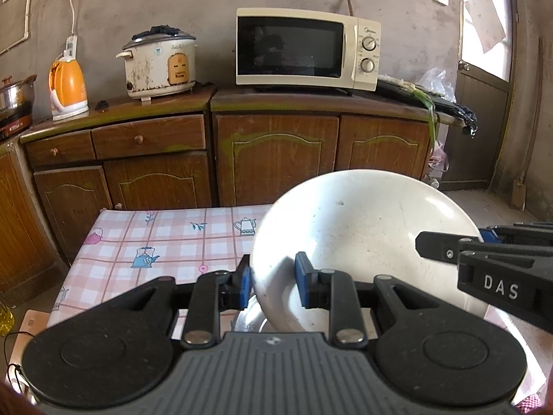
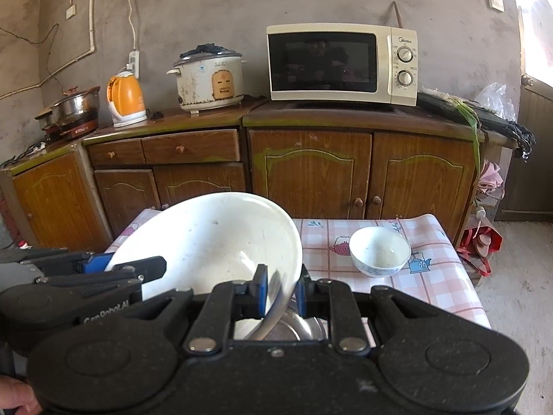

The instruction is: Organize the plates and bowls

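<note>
A large white bowl (image 1: 363,242) hangs tilted above the table, held by its rim from both sides. My left gripper (image 1: 273,282) is shut on the bowl's left rim, one blue pad inside and one outside. My right gripper (image 2: 280,288) is shut on the opposite rim of the same bowl (image 2: 214,238). Each gripper also shows in the other's view: the right gripper (image 1: 452,238) at the bowl's right edge, the left gripper (image 2: 129,263) at its left edge. A shiny metal dish (image 2: 306,328) lies right under the bowl. A small white bowl with a blue pattern (image 2: 380,250) stands on the table to the right.
The table (image 1: 155,242) wears a pink checked cloth with teapot prints. Behind it runs a wooden cabinet (image 2: 311,173) bearing a microwave (image 2: 342,64), a rice cooker (image 2: 209,81), an orange kettle (image 2: 126,98) and a steel pot (image 2: 74,107). Bags (image 2: 480,242) lie on the floor at right.
</note>
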Demonstrator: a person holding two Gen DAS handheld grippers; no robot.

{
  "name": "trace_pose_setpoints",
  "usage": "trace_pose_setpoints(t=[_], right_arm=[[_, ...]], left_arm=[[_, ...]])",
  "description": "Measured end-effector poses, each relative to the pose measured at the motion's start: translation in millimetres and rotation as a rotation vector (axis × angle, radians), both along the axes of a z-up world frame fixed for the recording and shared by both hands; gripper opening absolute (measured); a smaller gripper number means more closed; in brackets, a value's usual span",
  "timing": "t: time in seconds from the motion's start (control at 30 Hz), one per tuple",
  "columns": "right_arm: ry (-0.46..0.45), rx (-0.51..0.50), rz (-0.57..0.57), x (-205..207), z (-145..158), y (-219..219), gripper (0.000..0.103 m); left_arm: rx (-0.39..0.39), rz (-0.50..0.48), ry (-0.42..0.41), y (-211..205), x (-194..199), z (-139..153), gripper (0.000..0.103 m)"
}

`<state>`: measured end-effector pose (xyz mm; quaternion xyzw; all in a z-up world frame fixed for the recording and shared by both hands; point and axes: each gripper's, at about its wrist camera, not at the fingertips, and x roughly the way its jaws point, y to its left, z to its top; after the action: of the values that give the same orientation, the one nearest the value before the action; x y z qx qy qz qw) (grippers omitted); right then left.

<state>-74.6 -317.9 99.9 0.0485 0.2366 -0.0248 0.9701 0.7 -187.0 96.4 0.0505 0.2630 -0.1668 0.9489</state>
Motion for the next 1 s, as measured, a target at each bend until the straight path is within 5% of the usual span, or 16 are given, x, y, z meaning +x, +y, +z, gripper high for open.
trace_pose_setpoints(t=[1.0], right_arm=[[0.002,0.014,-0.006,-22.6,-12.2,-4.1,0.022]], left_arm=[[0.008,-0.015,-0.004,-2.3,-18.2,-6.6,0.027]])
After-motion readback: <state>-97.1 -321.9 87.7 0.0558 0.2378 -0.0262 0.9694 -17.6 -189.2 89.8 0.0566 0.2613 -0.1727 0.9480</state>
